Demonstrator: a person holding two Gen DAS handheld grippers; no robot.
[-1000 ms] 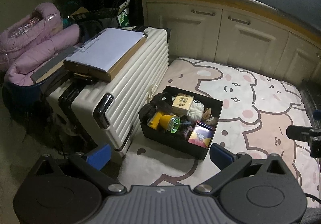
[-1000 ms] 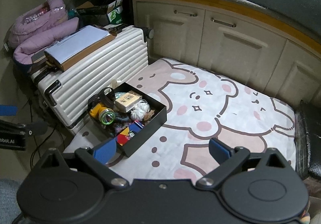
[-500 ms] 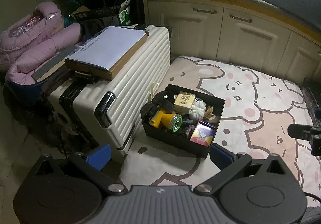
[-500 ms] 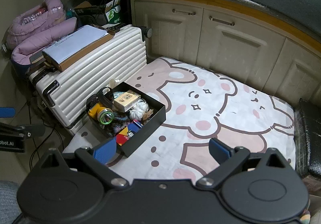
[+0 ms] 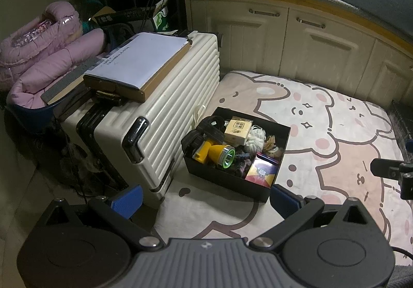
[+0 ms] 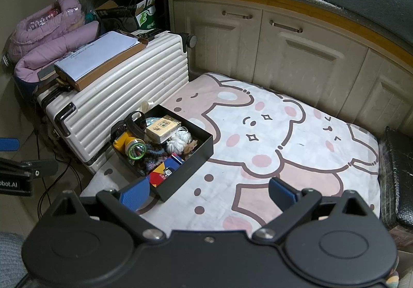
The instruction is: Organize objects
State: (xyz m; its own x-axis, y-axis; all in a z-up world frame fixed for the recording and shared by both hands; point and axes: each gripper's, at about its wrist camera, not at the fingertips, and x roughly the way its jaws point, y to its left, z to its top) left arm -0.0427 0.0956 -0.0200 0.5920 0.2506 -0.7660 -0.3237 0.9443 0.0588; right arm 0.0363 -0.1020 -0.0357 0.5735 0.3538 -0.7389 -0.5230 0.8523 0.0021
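A black open box sits on a cartoon-bear blanket, close beside a white suitcase. Inside lie a yellow flashlight, a tan carton, white yarn, a black strap, dark knitted fabric and a colourful cube. My left gripper hovers open just in front of the box, holding nothing. My right gripper is also open and empty, with its left fingertip over the box's near corner.
A ribbed white suitcase stands left of the box, topped by a cardboard box with white paper. Pink bedding is piled far left. Cream cabinets line the back. A dark cushion borders the blanket's right edge.
Both views have shifted slightly; the box and suitcase sit a little further right and lower in frame. Both grippers stay open. Nothing in the box has moved.
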